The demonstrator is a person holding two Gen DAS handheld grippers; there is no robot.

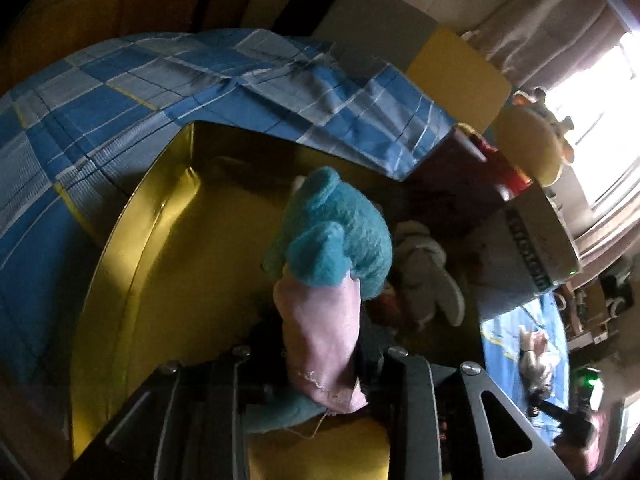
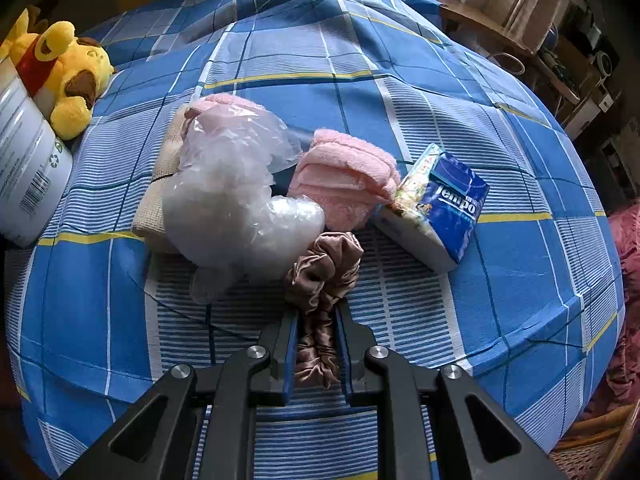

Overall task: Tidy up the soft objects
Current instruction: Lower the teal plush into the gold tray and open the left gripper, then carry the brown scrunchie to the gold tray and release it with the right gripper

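a teal and pink plush toy (image 1: 332, 248) is held between the jaws of the left gripper (image 1: 320, 364), over the open yellow-lined box (image 1: 168, 248); the pink fabric end is pinched low between the fingers, the teal body sticks out toward 12 o'clock. the jaws are nearly closed, and whether the pads press is hard to tell under blur. the toy is probably kept above the box so it can be dropped in with the grey-white plush (image 1: 424, 276) lying at 3 o'clock of it.

the right gripper (image 2: 316, 344) is closed on a brown satin scrunchie (image 2: 320, 280); one loop is squeezed between the two fingers, the rest bunches out at 12 o'clock. the scrunchie lies on the blue checked bedsheet (image 2: 520, 280), so it is judged gripped but not yet lifted. touching it at 11 o'clock is a crumpled clear plastic bag (image 2: 232, 204); at 12 o'clock a folded pink towel (image 2: 344, 180); at 2 o'clock a blue tissue pack (image 2: 440, 208). a yellow plush bear (image 2: 64, 72) sits far off at 10 o'clock beside a white can (image 2: 24, 160), apart from the pile.
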